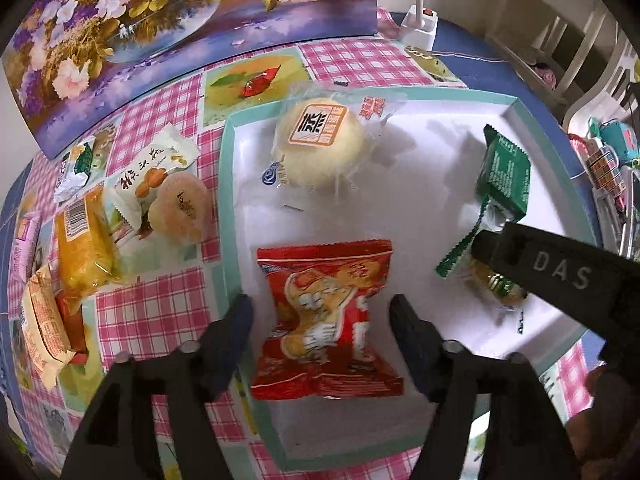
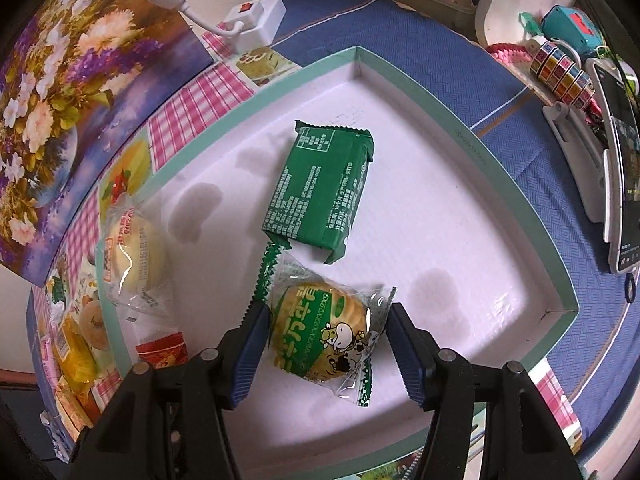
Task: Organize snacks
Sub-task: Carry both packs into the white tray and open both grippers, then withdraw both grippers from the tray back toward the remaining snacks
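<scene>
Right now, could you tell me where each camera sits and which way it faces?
Left wrist: on the left gripper, looking steeply down at the red snack packet in the tray; both fingers show, apart from the packet.
Right wrist: on the right gripper, looking steeply down at the cow-print biscuit pack between its fingers.
Shared: the tray, green packet, wrapped bun.

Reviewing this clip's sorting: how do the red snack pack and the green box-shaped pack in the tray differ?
The red snack pack is a soft, crinkled pillow bag pinched in at its middle; the green box-shaped pack is a crisp rectangular block. The red one shows a picture; the green one shows its printed text side. The red one lies between the left gripper's open jaws; the green one lies clear of both grippers. Both rest in the white tray.
</scene>
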`<state>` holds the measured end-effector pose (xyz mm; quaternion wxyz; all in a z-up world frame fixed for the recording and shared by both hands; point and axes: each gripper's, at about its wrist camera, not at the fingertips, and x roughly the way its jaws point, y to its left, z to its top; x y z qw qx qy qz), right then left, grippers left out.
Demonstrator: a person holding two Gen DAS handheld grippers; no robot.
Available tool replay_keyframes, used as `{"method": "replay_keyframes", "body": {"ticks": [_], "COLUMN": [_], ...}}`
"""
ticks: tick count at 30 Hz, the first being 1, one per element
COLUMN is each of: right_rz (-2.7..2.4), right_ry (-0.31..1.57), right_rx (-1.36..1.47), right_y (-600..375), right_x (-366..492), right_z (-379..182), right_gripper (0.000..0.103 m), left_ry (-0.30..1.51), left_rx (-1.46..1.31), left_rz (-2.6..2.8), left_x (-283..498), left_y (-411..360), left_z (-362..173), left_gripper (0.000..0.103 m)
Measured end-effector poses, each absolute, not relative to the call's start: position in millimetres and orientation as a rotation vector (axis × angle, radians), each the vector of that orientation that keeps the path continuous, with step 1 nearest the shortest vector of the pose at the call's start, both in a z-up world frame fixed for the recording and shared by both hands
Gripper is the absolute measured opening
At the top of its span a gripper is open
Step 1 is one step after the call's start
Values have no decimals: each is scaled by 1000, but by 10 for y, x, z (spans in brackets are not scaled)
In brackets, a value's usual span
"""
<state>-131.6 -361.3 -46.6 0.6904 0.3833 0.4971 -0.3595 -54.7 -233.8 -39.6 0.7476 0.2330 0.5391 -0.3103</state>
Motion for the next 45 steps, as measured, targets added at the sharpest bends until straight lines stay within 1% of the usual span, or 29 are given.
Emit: {"method": "replay_keyframes", "body": {"ticks": [8, 10, 12, 15, 31, 32, 34, 35, 36, 42, 43, 44, 45], "right_rz": [-806, -808, -809, -809, -771, -769, -754, -747, -742, -719, -717, -717, -716], "right_ry": [1108, 1106, 1107, 1102, 975, 978, 997, 1005, 1010, 1037, 1039, 1040, 1039], "right_rx": [865, 865, 866, 868, 756, 750, 729, 718, 710, 637, 623, 618, 610], "right_y": [-3637, -3628, -3623, -3621, -3527, -3523, -3495, -3482, -3470, -3384, -3368, -3362, -3351], "right_x": [-1329, -1337, -1340, -1341, -1231, -1228, -1176, -1149, -1136, -1038, -1023, -1017, -1009], "right_z": [-441, -434, -428, -394, 163, 164, 144, 126, 114, 101, 105, 109, 112], "right_gripper": [65, 65, 65, 66, 66, 68, 82, 84, 85, 87, 96, 102, 103], "left_ry": [1123, 1115, 1114, 1117, 1122, 1122, 1123, 1128, 1131, 1156, 1159, 1160, 1163], "left_rx": [524, 520, 513, 490, 242, 237, 230, 227, 221, 144, 135, 126, 117], "left_rz": [-680, -675, -665, -644, -424, -405, -360, -333, -315, -233, -223, -217, -210], "left_x": [-588, -576, -555, -493, 39, 78, 147, 189, 211, 369, 389, 408, 433], "left_y": [-2352, -2346, -2331, -2288, -1641, -1596, -1499, -1446, -1400, -1140, -1124, -1090, -1048], "left_z": [-261, -213, -175, -120, 180, 186, 181, 166, 154, 119, 113, 118, 120], "left_gripper": [75, 76, 80, 80, 82, 83, 86, 97, 102, 102, 102, 102, 102]}}
